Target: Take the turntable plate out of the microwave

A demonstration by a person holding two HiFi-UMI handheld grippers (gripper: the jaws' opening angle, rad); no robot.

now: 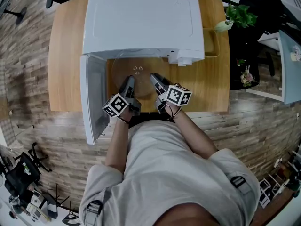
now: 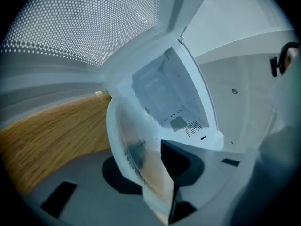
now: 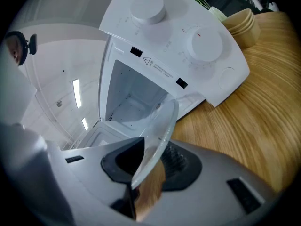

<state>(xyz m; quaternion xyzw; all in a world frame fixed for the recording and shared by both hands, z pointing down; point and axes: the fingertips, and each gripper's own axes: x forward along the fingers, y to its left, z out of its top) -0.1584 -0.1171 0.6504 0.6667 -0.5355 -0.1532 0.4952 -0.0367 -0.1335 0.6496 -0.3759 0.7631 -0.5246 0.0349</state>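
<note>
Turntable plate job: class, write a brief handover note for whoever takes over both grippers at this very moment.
Left gripper: shut on the left rim of the turntable plate.
Right gripper: shut on the plate's right rim.
Plate: held between both grippers just in front of the microwave, above the wooden table. The door is open and the cavity looks empty.
Done: plate is out of the cavity.
Left: probably draw it well clear of the opening and set it down.

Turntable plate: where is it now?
Head view, centre: the plate is over the table, just in front of the open microwave, its near rim gripped by the left gripper and right gripper.
</note>
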